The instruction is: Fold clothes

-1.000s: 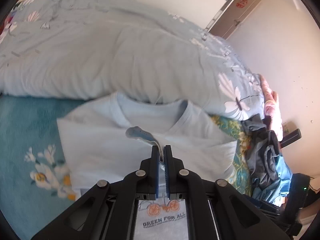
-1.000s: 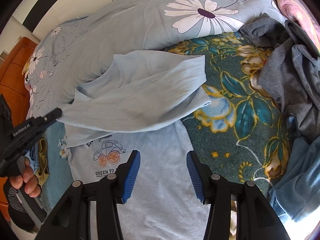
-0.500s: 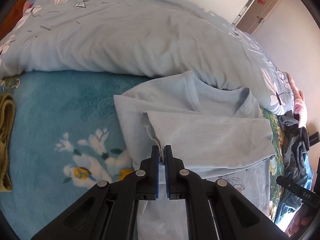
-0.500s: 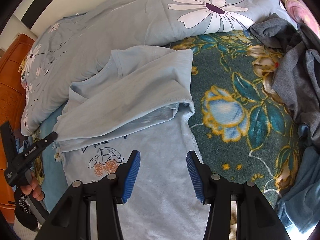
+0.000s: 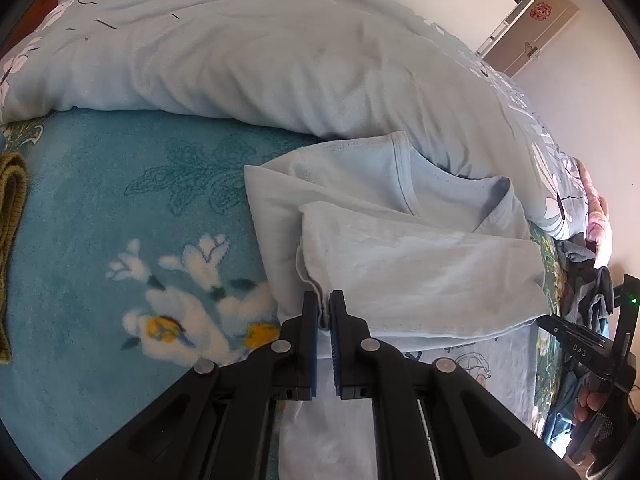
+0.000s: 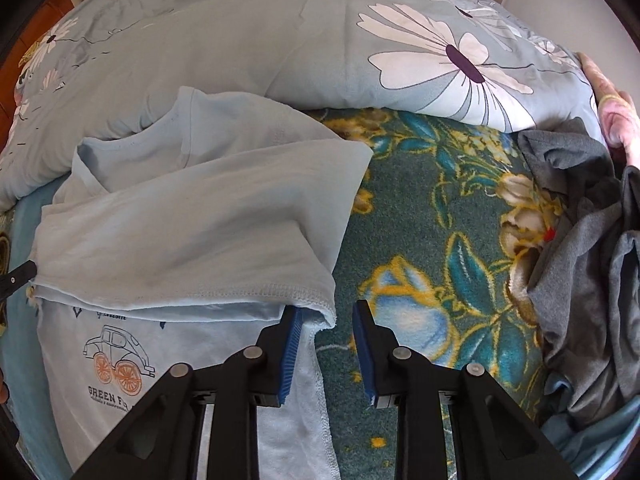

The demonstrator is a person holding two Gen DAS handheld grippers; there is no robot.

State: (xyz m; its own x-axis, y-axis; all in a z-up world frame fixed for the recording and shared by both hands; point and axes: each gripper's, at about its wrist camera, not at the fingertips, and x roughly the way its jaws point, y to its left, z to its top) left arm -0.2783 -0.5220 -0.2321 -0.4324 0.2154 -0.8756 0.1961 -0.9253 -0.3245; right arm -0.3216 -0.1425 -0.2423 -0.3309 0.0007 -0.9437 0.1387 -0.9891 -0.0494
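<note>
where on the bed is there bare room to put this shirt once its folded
Two free patches: the teal flower blanket left of the light blue t-shirt, bordered by the duvet behind and an olive cloth at the far left; and the green floral blanket between the shirt and the grey clothes pile. The pile's side is crowded.

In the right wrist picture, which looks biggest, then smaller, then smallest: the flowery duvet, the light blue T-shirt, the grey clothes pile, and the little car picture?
1. Flowery duvet
2. Light blue T-shirt, though it lies nearer the camera
3. Grey clothes pile, partly cut off at the edge
4. Car picture
</note>
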